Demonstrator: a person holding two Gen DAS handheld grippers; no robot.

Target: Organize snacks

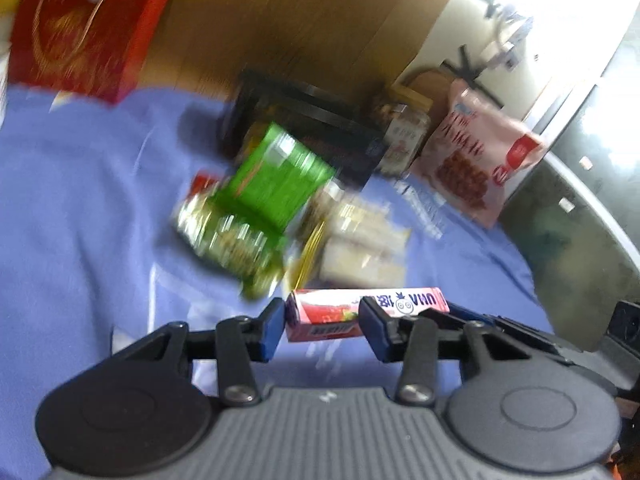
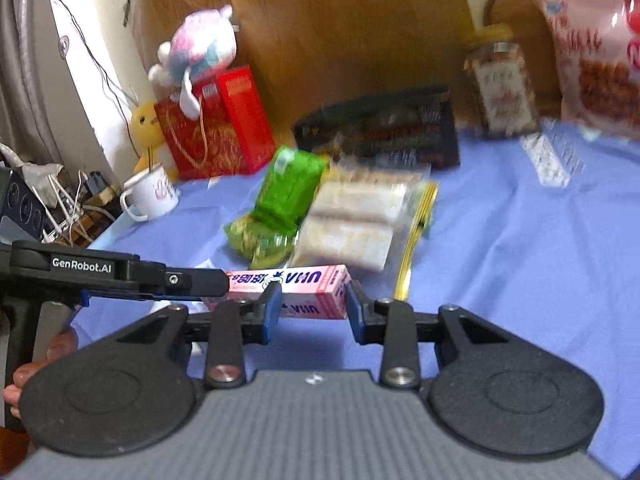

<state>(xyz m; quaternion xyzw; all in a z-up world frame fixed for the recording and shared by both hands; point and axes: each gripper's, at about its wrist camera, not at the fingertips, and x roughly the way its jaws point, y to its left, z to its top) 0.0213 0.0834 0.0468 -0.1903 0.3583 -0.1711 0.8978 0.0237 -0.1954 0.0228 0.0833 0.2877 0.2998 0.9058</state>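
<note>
Both grippers meet at a pink candy box (image 2: 288, 286) that lies long side across, just above the blue cloth (image 2: 520, 260). Seen from the right wrist, the right gripper (image 2: 312, 312) has its blue fingertips (image 2: 272, 312) spread on either side of the box's right end; whether they press on it is unclear. The left gripper (image 2: 224, 282) reaches in from the left, and its tips vanish against the box's left end. In the left wrist view the left gripper (image 1: 322, 326) has its blue fingertips (image 1: 272, 330) pressed to both sides of one end of the candy box (image 1: 368, 312), gripping it, while the other gripper's dark tips sit at the far right end. Just beyond the box lie a green snack bag (image 2: 280, 208) and, touching its right side, a clear bag of pale bars (image 2: 360, 220). Farther back stands a dark box (image 2: 384, 132), with a jar (image 2: 502, 92) and a pink bag (image 2: 592, 52) to its right. On the far left stand a red gift box (image 2: 216, 124) topped by a plush toy (image 2: 196, 52), and a white mug (image 2: 152, 196). Both views are blurred.
</note>
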